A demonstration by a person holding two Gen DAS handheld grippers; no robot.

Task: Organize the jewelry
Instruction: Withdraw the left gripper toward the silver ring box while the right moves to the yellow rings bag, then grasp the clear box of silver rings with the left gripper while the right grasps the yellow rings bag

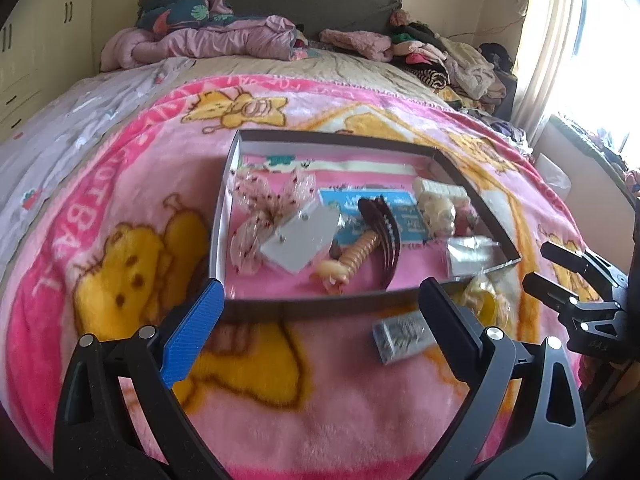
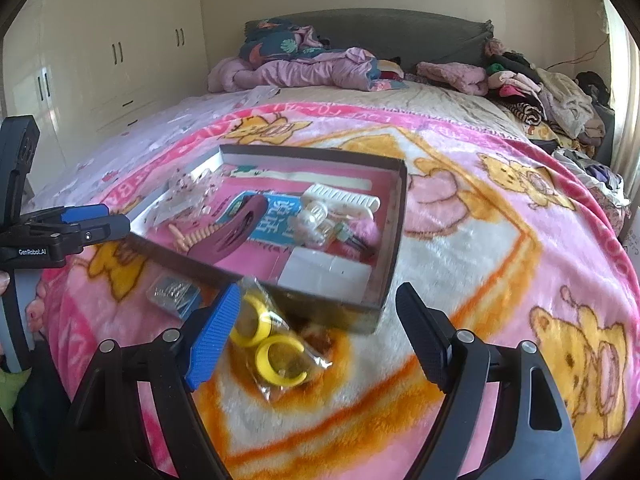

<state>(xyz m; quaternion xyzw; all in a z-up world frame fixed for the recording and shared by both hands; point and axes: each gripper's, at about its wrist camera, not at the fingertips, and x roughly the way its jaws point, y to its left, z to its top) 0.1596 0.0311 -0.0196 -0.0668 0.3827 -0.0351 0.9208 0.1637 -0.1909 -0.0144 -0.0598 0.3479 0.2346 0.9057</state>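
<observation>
A shallow dark-walled box (image 1: 304, 307) (image 2: 394, 216) lies on the pink blanket. It holds a dark red hair claw (image 1: 380, 236) (image 2: 236, 232), a ribbon bow (image 1: 272, 204), a white card (image 1: 300, 240), a spiral hair tie (image 1: 352, 256) and white clips (image 2: 340, 198). Outside its near wall lie a clear bag with yellow rings (image 2: 272, 348) (image 1: 484, 300) and a small clear packet of pins (image 1: 400, 334) (image 2: 174, 294). My left gripper (image 1: 320, 332) is open just short of the box. My right gripper (image 2: 316, 336) is open, with the yellow-ring bag between its fingers.
The bed's pink cartoon blanket (image 2: 500, 240) spreads all around the box. Quilts and piled clothes (image 2: 520, 80) lie at the headboard end. White wardrobes (image 2: 100, 48) stand to the left and a bright window (image 1: 600, 40) to the right.
</observation>
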